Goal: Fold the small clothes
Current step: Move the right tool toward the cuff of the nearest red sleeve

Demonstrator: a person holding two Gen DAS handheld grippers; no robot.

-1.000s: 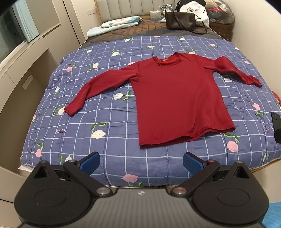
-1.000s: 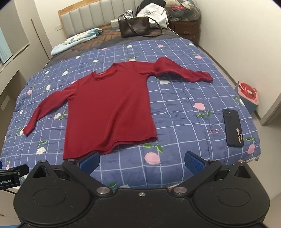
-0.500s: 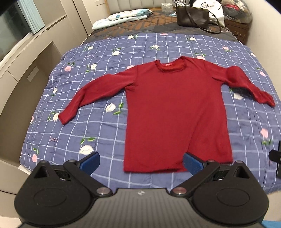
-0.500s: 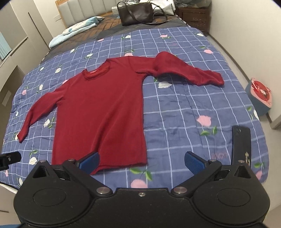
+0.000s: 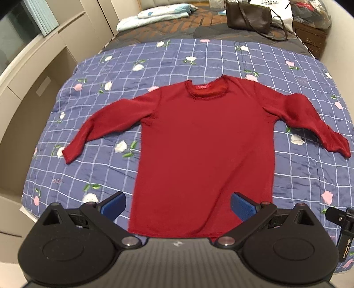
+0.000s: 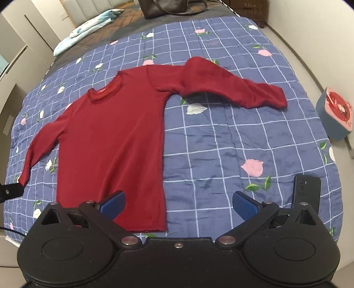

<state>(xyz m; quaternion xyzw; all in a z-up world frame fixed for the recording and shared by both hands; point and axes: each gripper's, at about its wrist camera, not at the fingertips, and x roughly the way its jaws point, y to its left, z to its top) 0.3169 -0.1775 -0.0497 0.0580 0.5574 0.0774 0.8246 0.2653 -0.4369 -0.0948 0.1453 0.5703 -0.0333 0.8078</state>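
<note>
- Left wrist view: the red long-sleeved top (image 5: 203, 150) lies flat, front up, on the blue checked quilt (image 5: 93, 155) of the bed, neckline away from the camera, both sleeves spread outward.
- Its lower hem is partly hidden behind the left gripper (image 5: 178, 205), whose jaws stand wide apart and hold nothing; the blue pads sit to either side of the hem.
- The neck label's writing is too small to read.
- A brown handbag (image 5: 247, 14) at the head of the bed is cut off by the top edge.
- Right wrist view: the right gripper (image 6: 178, 205) has its jaws apart and empty, above the top's lower right corner.
- A dark phone (image 6: 306, 191) lies on the quilt near the bed's edge, its lower part hidden behind the gripper.
- The far sleeve end sits at the frame's left edge, beside a black part I cannot identify.
</note>
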